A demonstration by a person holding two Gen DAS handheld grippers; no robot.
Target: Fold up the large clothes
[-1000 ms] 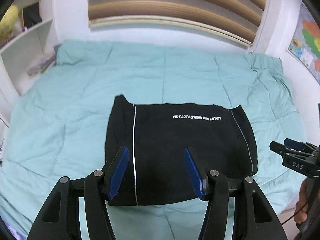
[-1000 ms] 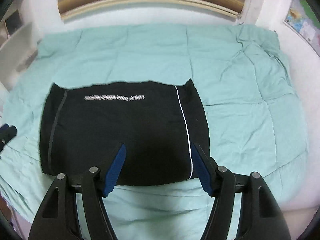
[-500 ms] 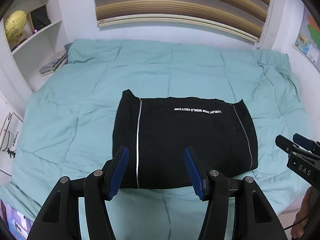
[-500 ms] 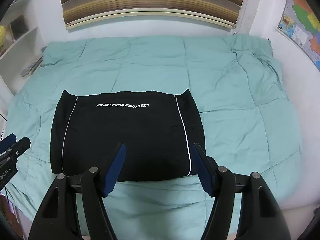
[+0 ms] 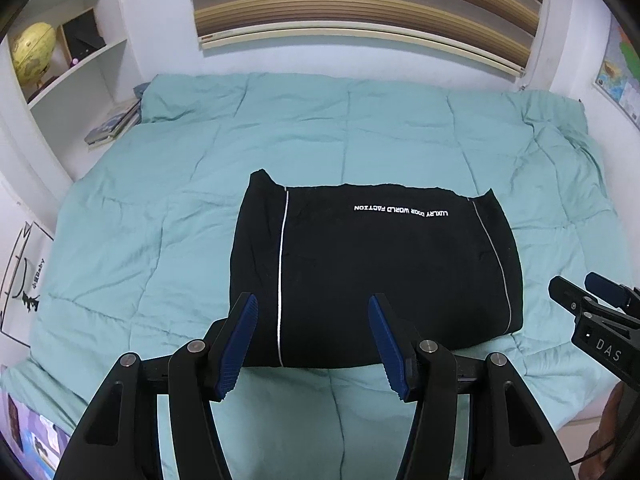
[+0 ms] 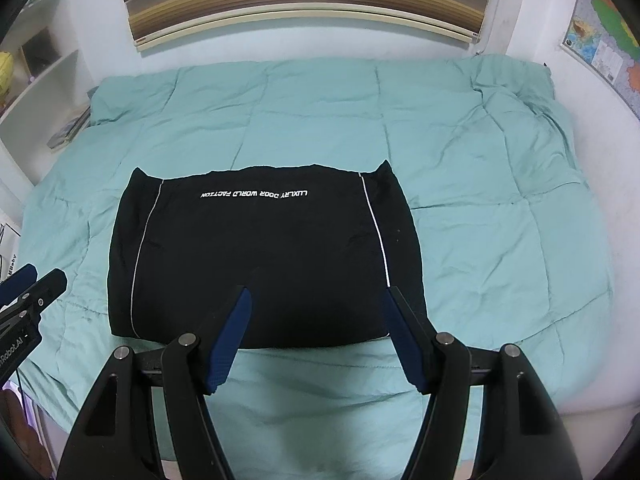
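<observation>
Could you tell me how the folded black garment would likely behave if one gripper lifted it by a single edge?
The black garment would probably sag and unfold, being soft layered cloth. It looks light. Pushed, it might bunch up on the quilt.

Bed: wide, covered by rumpled teal quilted duvet (image 5: 160,216) | On it: folded black garment with white piping and lettering (image 5: 376,272), lying flat near front edge

A folded black garment (image 6: 264,256) with white piping and white lettering lies flat on the teal quilt (image 6: 480,200) of a bed. The right hand-held gripper (image 6: 316,300) hangs above its near edge, jaws apart and empty. The left hand-held gripper (image 6: 24,284) pokes in from the left edge.
</observation>
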